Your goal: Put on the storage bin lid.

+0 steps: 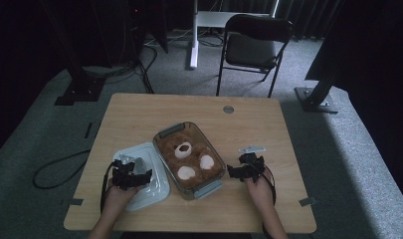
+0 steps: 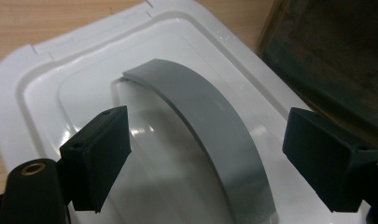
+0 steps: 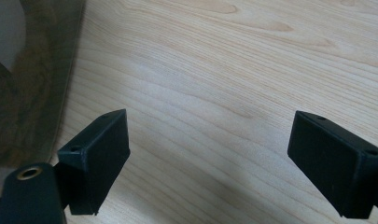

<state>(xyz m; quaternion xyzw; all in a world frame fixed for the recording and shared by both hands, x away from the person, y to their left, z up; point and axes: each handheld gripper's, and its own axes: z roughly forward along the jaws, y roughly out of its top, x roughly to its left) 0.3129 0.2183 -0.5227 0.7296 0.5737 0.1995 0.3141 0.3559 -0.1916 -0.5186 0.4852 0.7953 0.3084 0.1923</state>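
A clear plastic box (image 1: 215,185) with grey clips stands at the table's middle, holding a brown teddy bear (image 1: 190,158) with white paws and muzzle. Its white lid (image 1: 156,189) lies flat to the box's left. The lid (image 2: 46,88) has a curved grey handle (image 2: 210,126) on top. My left gripper (image 1: 131,173) hovers over the lid, open, and its jaws straddle the handle in the left gripper view (image 2: 210,156). My right gripper (image 1: 245,168) stands open just right of the box, above bare wood (image 3: 214,154). The box wall (image 3: 32,93) shows at that view's left.
The wooden table (image 1: 139,114) has a round grommet (image 1: 228,109) near its far edge. Beyond it stand a black folding chair (image 1: 253,45) and dark stand legs on grey carpet. A cable (image 1: 54,169) loops on the floor at the left.
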